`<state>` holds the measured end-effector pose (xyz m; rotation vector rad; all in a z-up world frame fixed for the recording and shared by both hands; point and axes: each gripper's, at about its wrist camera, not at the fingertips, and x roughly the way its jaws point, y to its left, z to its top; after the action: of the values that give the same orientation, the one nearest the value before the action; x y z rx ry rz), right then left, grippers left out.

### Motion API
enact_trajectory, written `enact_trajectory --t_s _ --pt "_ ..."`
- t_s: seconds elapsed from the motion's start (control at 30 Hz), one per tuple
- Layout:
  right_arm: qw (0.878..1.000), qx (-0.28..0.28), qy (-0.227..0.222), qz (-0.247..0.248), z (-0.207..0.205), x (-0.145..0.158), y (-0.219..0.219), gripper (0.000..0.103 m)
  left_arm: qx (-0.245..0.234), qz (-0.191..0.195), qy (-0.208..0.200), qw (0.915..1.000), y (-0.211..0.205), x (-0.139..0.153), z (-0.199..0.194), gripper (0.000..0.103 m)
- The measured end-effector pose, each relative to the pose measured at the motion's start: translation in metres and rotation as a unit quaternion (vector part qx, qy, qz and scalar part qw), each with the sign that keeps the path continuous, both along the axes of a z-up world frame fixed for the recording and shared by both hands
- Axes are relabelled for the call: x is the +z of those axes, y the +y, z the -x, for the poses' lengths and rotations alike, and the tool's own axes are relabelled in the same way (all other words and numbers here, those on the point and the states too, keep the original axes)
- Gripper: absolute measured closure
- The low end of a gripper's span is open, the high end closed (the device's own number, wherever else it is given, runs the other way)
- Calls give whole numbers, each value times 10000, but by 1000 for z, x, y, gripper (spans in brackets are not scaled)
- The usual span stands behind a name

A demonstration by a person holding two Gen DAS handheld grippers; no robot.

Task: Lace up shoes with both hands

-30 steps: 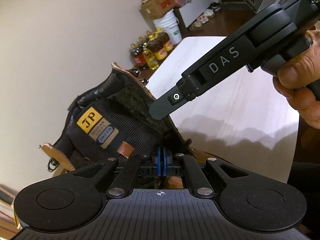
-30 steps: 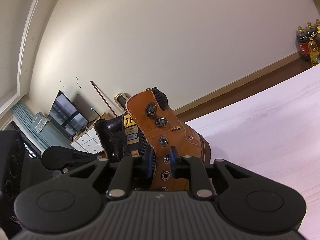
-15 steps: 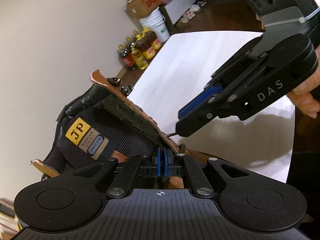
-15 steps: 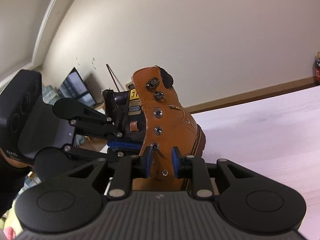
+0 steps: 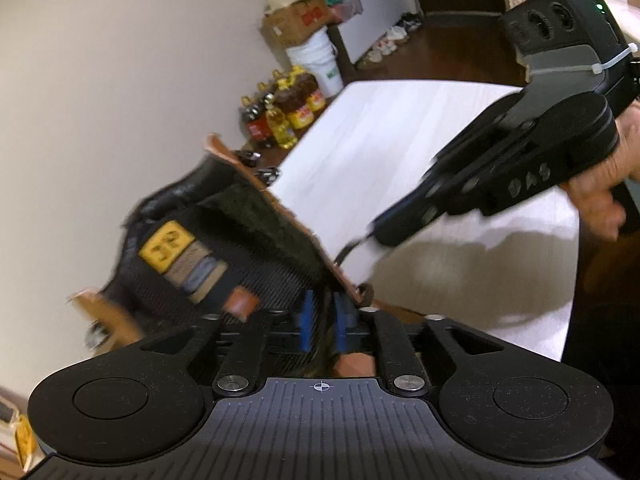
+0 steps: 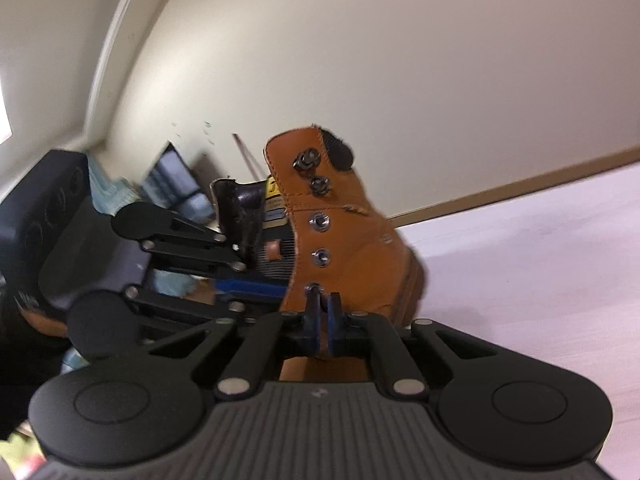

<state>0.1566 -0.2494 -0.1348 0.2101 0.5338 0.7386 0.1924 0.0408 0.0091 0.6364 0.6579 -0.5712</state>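
Right wrist view: right hand-held gripper (image 6: 322, 312) pinching lace (image 6: 313, 290) at boot (image 6: 340, 240) eyelet

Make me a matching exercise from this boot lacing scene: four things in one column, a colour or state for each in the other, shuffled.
Things:
1. boot
2. bucket
3. tongue label
4. right tool

Colour or state:
A. white
B. yellow
C. tan leather
D. shut on the lace

Pairs: 1-C, 2-A, 3-B, 4-D
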Motion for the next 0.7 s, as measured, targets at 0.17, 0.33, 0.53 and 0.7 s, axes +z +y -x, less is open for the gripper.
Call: enact_trajectory --t_s 0.17,0.33,0.53,0.7 --pt "9871 -967 -281 1247 31 11 -52 100 524 281 -343 9976 53 19 34 69" --pt "9322 -2351 -312 2733 60 11 -126 100 1242 328 -436 9908 96 16 53 69" --pt "8585 -3278 52 3943 71 -5 -166 93 1575 309 -308 9865 113 -7 59 69" --pt "8917 -2687 -390 3620 80 3 -123 89 1471 350 -433 9876 100 -22 60 67"
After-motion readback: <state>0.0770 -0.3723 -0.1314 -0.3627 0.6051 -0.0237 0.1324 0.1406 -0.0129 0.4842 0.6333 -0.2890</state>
